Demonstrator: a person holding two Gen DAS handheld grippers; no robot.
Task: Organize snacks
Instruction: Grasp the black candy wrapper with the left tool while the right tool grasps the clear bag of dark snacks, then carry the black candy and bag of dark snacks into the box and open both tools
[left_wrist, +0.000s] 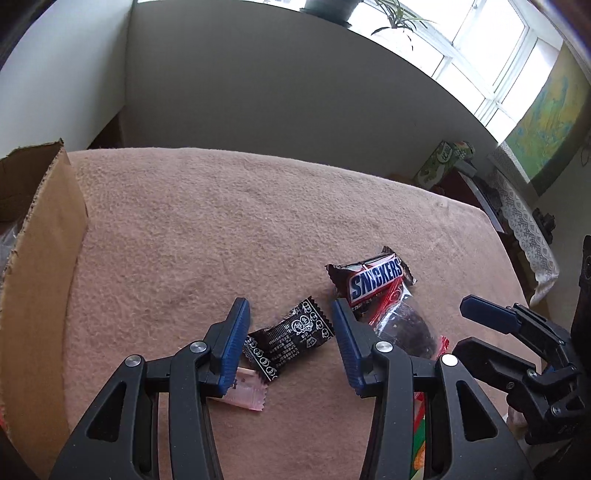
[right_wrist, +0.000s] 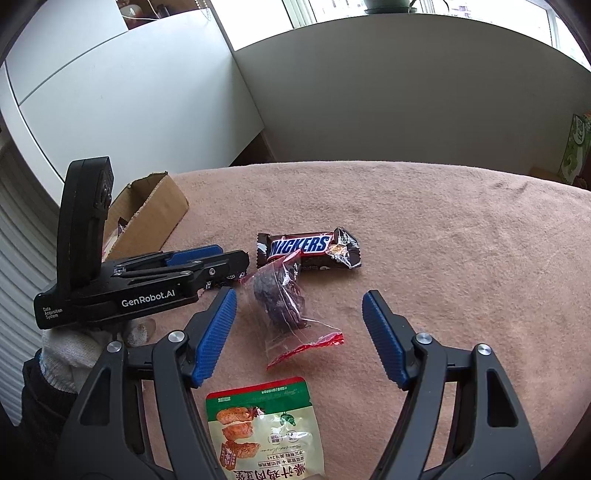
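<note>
Cardboard box: far left of the left gripper, corrugated brown, torn upper edge, open top; standing on the cloth.
Cloth: peach-pink, fuzzy nap, covering the whole work surface.
Pink wrapper: small, crimped edge, lying flat under the left gripper's left finger, partly hidden by it.
Left gripper: jaws parted, ribbed blue pads on black arms, pointing steeply down; nothing clamped.
Black candy: between the left gripper's fingers, touching neither pad as far as visible; glossy black foil with white print, zigzag ends; long axis slanting from near-left to far-right.
Snickers bar: just beyond the right gripper's tips; brown glossy wrapper, crinkled at its right end; long axis crosswise, left to right, logo upright in the right wrist view.
Clear bag: between and just ahead of the right gripper's fingers, overlapping the Snickers bar's near edge; transparent film with red strips, dark wrinkled fruit inside; long axis running away from the gripper.
Right gripper: released, jaws wide, pads clear of the bag.
Green pouch: below the right gripper's fingers, flat, matte green and cream, printed meat pieces; long axis toward the camera.
</note>
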